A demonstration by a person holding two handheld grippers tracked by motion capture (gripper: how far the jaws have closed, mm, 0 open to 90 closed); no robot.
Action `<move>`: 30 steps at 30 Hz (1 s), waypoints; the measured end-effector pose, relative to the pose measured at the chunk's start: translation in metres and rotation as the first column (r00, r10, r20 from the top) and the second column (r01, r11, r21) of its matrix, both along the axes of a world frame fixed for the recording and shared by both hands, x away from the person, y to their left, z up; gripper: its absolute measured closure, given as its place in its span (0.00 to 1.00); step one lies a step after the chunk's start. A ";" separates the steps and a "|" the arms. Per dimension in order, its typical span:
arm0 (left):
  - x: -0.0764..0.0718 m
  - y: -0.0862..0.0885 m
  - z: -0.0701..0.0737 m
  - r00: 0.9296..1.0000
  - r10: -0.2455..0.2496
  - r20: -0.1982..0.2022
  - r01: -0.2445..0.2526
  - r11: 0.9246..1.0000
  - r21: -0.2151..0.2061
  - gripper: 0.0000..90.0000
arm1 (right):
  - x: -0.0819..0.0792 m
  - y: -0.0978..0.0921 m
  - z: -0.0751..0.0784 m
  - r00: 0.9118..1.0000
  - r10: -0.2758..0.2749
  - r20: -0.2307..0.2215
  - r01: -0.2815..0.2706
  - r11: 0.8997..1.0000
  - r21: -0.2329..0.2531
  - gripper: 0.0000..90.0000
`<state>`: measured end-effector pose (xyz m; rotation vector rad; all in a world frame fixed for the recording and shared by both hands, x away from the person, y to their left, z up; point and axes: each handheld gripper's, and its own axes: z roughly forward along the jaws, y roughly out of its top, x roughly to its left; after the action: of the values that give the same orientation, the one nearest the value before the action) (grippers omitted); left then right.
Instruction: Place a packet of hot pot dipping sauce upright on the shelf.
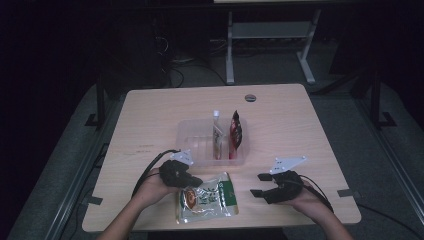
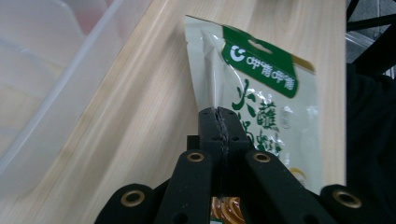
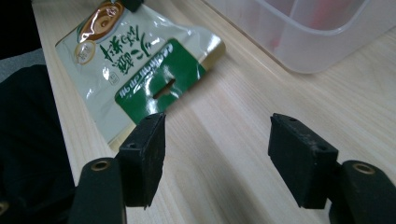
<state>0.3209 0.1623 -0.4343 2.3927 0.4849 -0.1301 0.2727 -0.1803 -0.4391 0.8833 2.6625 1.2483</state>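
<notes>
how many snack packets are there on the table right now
3. Two stand in the clear bin: a pale packet and a red packet. The green and white pouch lies on the table, pinched by the left gripper. Others may be hidden.

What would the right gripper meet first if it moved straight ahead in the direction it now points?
Probably the green-and-white snack pouch. The right gripper is open above bare table, and in the high view its jaws point toward the pouch. The clear plastic bin lies farther off to one side. Depth is unclear.
</notes>
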 end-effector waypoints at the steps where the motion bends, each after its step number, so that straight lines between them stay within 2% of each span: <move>1: 0.001 -0.002 -0.002 1.000 0.001 -0.001 -0.001 1.000 -0.002 1.00 | 0.000 0.000 0.000 1.000 0.001 0.001 -0.001 1.000 -0.003 0.40; 7: 0.002 -0.007 -0.010 1.000 0.012 0.018 -0.012 1.000 -0.010 0.98 | 0.001 0.001 -0.001 1.000 0.010 0.006 -0.010 1.000 -0.005 0.40; 10: 0.001 -0.004 -0.011 1.000 0.015 0.010 -0.015 1.000 -0.008 0.88 | 0.000 0.002 -0.001 1.000 0.011 0.005 -0.011 1.000 -0.010 0.40; 11: 0.000 -0.001 -0.010 1.000 0.019 0.018 -0.019 1.000 -0.017 0.88 | 0.000 0.002 -0.001 1.000 0.011 0.005 -0.011 1.000 -0.010 0.40; 12: -0.001 0.006 -0.006 0.999 0.032 0.031 -0.031 0.999 -0.031 0.78 | 0.000 0.002 -0.001 1.000 0.012 0.008 -0.012 1.000 -0.010 0.40; 16: -0.005 0.017 -0.004 0.999 0.040 0.036 -0.039 0.999 -0.028 0.60 | 0.000 0.002 -0.001 1.000 0.011 0.007 -0.011 1.000 -0.010 0.40; 18: -0.010 0.025 -0.006 0.999 0.006 0.046 -0.005 1.000 -0.006 0.51 | 0.000 0.002 -0.001 1.000 0.012 0.007 -0.012 1.000 -0.012 0.40; 22: -0.015 0.025 -0.013 0.998 -0.018 0.057 0.017 1.000 0.025 0.37 | -0.001 0.003 -0.001 1.000 0.012 0.007 -0.012 1.000 -0.019 0.40; 24: -0.017 0.022 -0.017 0.998 -0.015 0.061 0.013 0.999 0.032 0.31 | 0.000 0.003 -0.001 1.000 0.013 0.010 -0.013 1.000 -0.021 0.40; 26: -0.019 0.020 -0.020 0.998 -0.018 0.061 0.015 0.999 0.046 0.28 | 0.000 0.003 -0.001 1.000 0.012 0.009 -0.011 1.000 -0.021 0.40; 30: -0.020 0.018 -0.023 0.998 -0.023 0.060 0.020 0.999 0.039 0.28 | 0.000 0.002 -0.002 1.000 0.009 0.009 -0.009 1.000 -0.023 0.40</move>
<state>0.3008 0.1802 -0.4577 2.4323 0.4373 -0.0585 0.2726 -0.1780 -0.4406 0.8606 2.6711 1.2181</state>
